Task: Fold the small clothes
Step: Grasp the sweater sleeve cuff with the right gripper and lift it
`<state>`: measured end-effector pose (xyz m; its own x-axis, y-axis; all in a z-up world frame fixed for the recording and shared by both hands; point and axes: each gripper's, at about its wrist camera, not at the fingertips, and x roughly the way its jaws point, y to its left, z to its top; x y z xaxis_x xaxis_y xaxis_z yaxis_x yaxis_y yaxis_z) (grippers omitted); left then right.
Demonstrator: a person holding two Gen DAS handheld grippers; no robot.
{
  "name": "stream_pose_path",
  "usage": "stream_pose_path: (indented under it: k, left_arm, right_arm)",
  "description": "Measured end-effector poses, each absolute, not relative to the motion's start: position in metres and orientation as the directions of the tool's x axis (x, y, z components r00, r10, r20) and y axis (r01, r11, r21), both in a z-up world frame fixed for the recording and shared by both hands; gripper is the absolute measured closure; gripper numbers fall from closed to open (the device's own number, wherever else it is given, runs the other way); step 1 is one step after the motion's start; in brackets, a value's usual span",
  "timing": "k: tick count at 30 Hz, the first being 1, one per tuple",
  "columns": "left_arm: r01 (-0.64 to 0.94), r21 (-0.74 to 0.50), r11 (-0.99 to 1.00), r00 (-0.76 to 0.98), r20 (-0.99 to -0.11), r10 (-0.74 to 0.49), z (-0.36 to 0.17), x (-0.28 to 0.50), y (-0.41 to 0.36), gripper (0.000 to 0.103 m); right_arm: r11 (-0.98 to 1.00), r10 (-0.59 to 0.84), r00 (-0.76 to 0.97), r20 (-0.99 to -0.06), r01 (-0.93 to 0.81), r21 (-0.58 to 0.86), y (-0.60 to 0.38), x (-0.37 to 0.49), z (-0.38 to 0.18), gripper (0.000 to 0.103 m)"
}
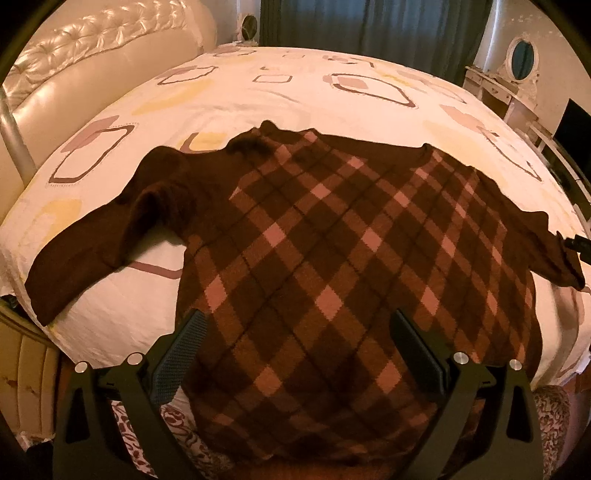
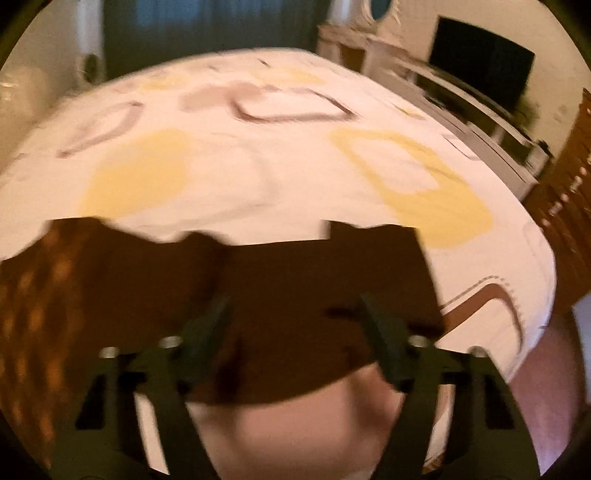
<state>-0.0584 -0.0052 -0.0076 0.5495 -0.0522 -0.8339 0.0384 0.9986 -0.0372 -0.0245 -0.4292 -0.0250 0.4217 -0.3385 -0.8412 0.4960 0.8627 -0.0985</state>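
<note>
Spreading flat across the near half of the bed (image 1: 332, 96), a brown argyle sweater (image 1: 332, 266) is shown face up, its hem overhanging the near edge of the mattress. Nearest the sweater's hem, the left gripper (image 1: 295, 321) is seen poised above the lower body panel, its fingers (image 1: 184, 347) held wide apart with nothing between them. To the right of the sweater's body, the right gripper (image 2: 295, 302) is shown over the plain right sleeve (image 2: 332, 280); its fingers (image 2: 384, 343) are likewise apart, and whether they touch the cloth cannot be told through the motion blur. On the far left of the sweater, the left sleeve (image 1: 92, 251) is seen extended and slightly rumpled near the shoulder, while the collar (image 1: 258, 136) lies at the sweater's far edge. Beyond the sweater, bare patterned bedding, a padded headboard (image 1: 92, 62) and dark curtains (image 1: 369, 26) are visible. No fold is yet made; the step in hand is judged to be the approach to the first sleeve fold. A closing of the right fingers on the sleeve end is called for next, followed by a carry inward over the body panel.
</note>
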Motion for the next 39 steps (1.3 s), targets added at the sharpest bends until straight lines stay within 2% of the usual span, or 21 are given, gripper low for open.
stream_pose_path:
  k: [3, 5, 6, 7, 9, 13, 18, 20, 27, 30, 32, 34, 37, 39]
  left_arm:
    - [0.029, -0.037, 0.999, 0.539, -0.841, -0.046, -0.011, -0.056, -0.004, 0.004]
    - [0.027, -0.035, 0.999, 0.531, -0.846, -0.043, -0.013, -0.054, -0.006, 0.004]
    - [0.026, -0.033, 0.999, 0.527, -0.849, -0.042, -0.013, -0.053, -0.007, 0.004]
    - [0.027, -0.033, 0.999, 0.524, -0.851, -0.042, -0.014, -0.053, -0.007, 0.004]
    - [0.031, -0.032, 0.999, 0.518, -0.854, -0.044, -0.015, -0.053, -0.01, 0.004]
    - [0.036, -0.025, 0.999, 0.509, -0.86, -0.04, -0.018, -0.05, -0.015, 0.004]
    - [0.045, -0.024, 0.999, 0.509, -0.86, -0.043, -0.019, -0.047, -0.023, 0.004]
    - [0.046, -0.023, 0.999, 0.506, -0.862, -0.043, -0.019, -0.045, -0.026, 0.004]
    - [0.06, -0.026, 0.998, 0.475, -0.879, -0.052, -0.025, -0.043, -0.042, 0.004]
    - [0.079, -0.012, 0.997, 0.475, -0.879, -0.048, -0.025, -0.043, -0.051, 0.004]
    - [0.087, -0.015, 0.996, 0.478, -0.877, -0.055, -0.023, -0.043, -0.055, 0.004]
    - [0.092, -0.021, 0.996, 0.482, -0.874, -0.063, -0.022, -0.043, -0.058, 0.004]
    - [0.1, -0.02, 0.995, 0.483, -0.873, -0.066, -0.021, -0.043, -0.061, 0.004]
    - [0.099, -0.022, 0.995, 0.483, -0.873, -0.067, -0.021, -0.043, -0.061, 0.004]
  right_arm:
    - [0.842, -0.385, 0.369, -0.846, 0.515, -0.159, -0.452, -0.011, -0.04, 0.039]
    - [0.847, -0.4, 0.346, -0.849, 0.494, -0.198, -0.459, -0.004, -0.05, 0.048]
    - [0.852, -0.395, 0.332, -0.857, 0.481, -0.207, -0.466, -0.002, -0.056, 0.069]
    - [0.861, -0.368, 0.325, -0.871, 0.474, -0.186, -0.471, -0.002, -0.061, 0.083]
    - [0.859, -0.31, 0.338, -0.889, 0.501, -0.109, -0.487, -0.01, -0.06, 0.092]
    - [0.822, -0.209, 0.427, -0.88, 0.564, 0.078, -0.52, -0.043, -0.041, 0.094]
    - [0.705, -0.109, 0.56, -0.821, 0.626, 0.334, -0.579, -0.103, -0.02, 0.095]
    - [0.624, -0.071, 0.594, -0.801, 0.653, 0.429, -0.611, -0.129, -0.025, 0.095]
    - [0.358, 0.012, 0.619, -0.785, 0.731, 0.582, -0.689, -0.19, -0.084, 0.096]
    - [0.296, 0.063, 0.688, -0.723, 0.679, 0.672, -0.698, -0.195, -0.098, 0.095]
    - [0.275, 0.081, 0.718, -0.692, 0.651, 0.708, -0.698, -0.198, -0.1, 0.089]
    - [0.248, 0.093, 0.746, -0.66, 0.624, 0.741, -0.697, -0.203, -0.101, 0.07]
    - [0.209, 0.111, 0.802, -0.587, 0.559, 0.803, -0.693, -0.212, -0.103, 0.045]
    - [0.204, 0.114, 0.82, -0.56, 0.533, 0.821, -0.688, -0.216, -0.105, 0.042]
